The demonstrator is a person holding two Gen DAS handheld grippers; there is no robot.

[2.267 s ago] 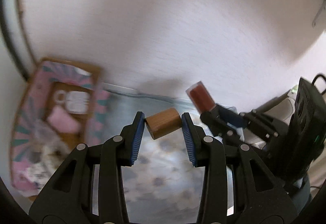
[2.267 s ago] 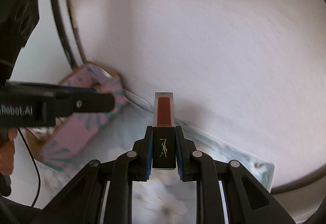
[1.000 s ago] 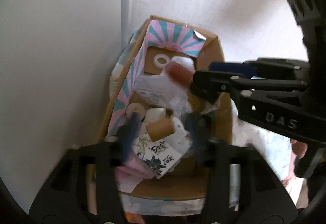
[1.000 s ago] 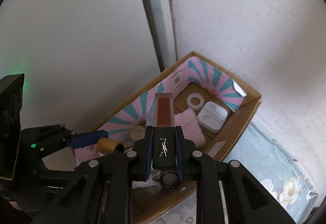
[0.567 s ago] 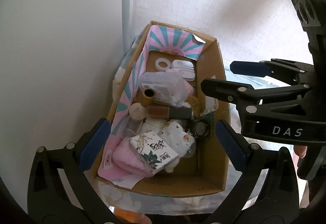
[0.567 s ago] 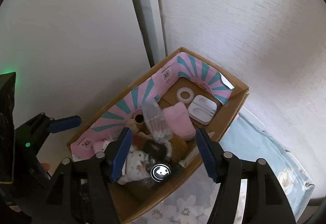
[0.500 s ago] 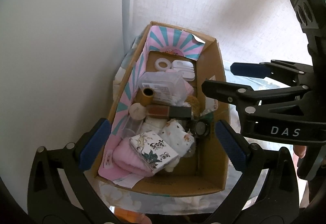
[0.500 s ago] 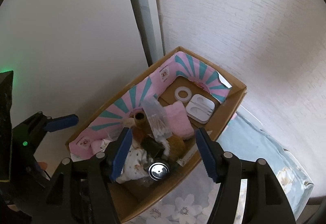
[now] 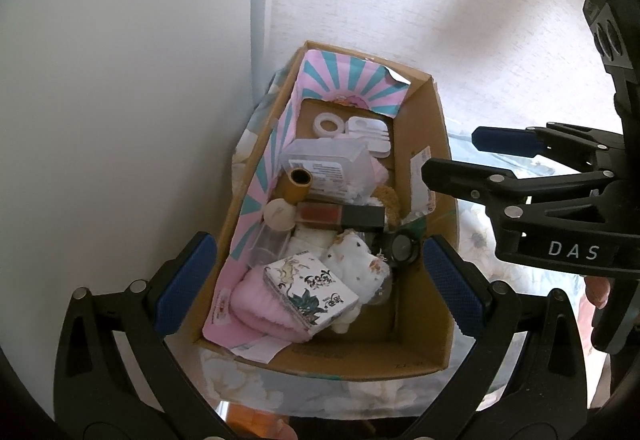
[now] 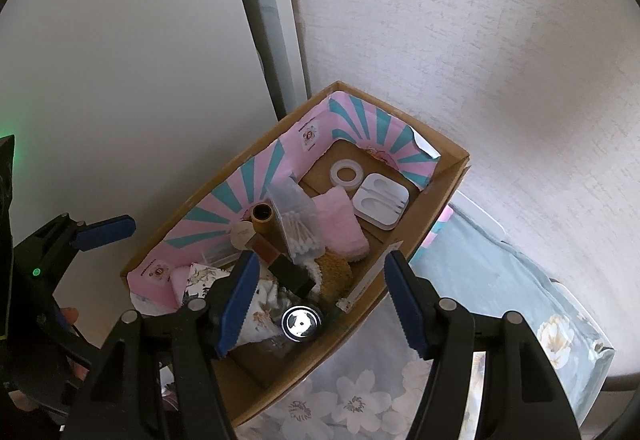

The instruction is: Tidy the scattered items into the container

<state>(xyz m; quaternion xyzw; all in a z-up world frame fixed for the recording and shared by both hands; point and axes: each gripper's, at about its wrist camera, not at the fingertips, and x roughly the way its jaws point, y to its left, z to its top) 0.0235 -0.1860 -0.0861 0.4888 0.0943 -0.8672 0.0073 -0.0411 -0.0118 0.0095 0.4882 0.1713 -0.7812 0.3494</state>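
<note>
An open cardboard box (image 9: pixel 420 364) with a pink and teal lining holds the items. A wooden tube (image 9: pixel 298 186) stands against the lining, and beside it lies a red lip gloss (image 9: pixel 340 214) with a black cap. My left gripper (image 9: pixel 320 272) hangs open above the box's near end, nothing between its pads. My right gripper (image 10: pixel 320 292) is open over the box (image 10: pixel 436 196), above the lip gloss (image 10: pixel 280 260) and the wooden tube (image 10: pixel 264 218). In the left wrist view the right gripper (image 9: pixel 476 156) reaches in from the right.
In the box also lie a clear cotton-swab case (image 10: pixel 296 220), pink cloth (image 10: pixel 340 228), a white tape ring (image 10: pixel 346 173), a white tray (image 10: pixel 380 200), a card pack (image 9: pixel 310 290) and a round metal lid (image 10: pixel 302 322). A floral cloth (image 10: pixel 500 300) covers the table; a grey pipe (image 10: pixel 260 20) runs up the corner.
Both grippers opened and let go: the wooden tube and the lip gloss dropped into the box and lie there. Over the last half second nothing has visibly moved.
</note>
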